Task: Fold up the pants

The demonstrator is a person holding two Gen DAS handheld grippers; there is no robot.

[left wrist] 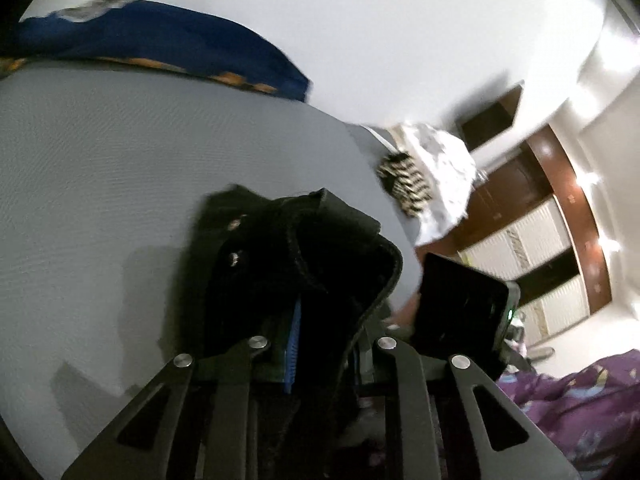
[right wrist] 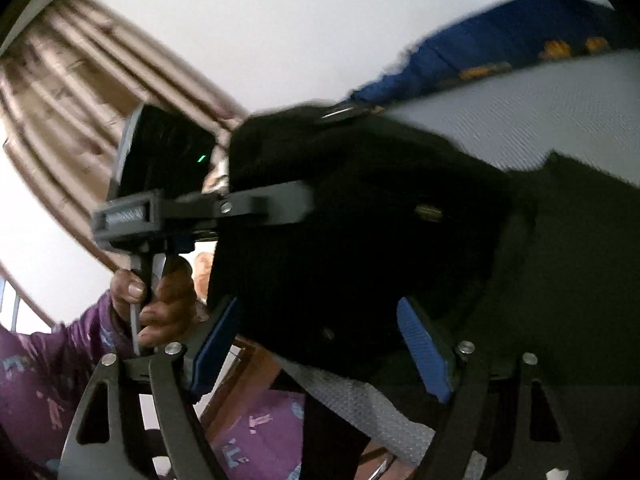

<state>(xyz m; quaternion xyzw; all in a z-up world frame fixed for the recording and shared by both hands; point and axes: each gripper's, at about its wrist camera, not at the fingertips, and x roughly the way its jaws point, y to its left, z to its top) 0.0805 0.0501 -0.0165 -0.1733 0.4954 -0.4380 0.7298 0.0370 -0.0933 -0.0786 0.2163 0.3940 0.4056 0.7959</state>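
Observation:
The black pants (left wrist: pixel 288 264) hang bunched in front of my left gripper (left wrist: pixel 320 344), which is shut on their waistband above the grey bed (left wrist: pixel 100 160). One blue pad (left wrist: pixel 292 344) shows between the folds. In the right wrist view the pants (right wrist: pixel 360 232) fill the middle. My right gripper (right wrist: pixel 320 344) is open, its blue pads (right wrist: pixel 424 352) wide apart on either side of the cloth's lower edge. The left gripper (right wrist: pixel 260 204) shows there too, held in a hand and clamped on the pants.
A blue blanket with orange trim (left wrist: pixel 160 40) lies at the far edge of the bed. A white patterned cloth (left wrist: pixel 436 176) sits at the bed's right end. Wooden wardrobes (left wrist: pixel 552 216) stand beyond. The person's purple sleeve (right wrist: pixel 48 368) is at lower left.

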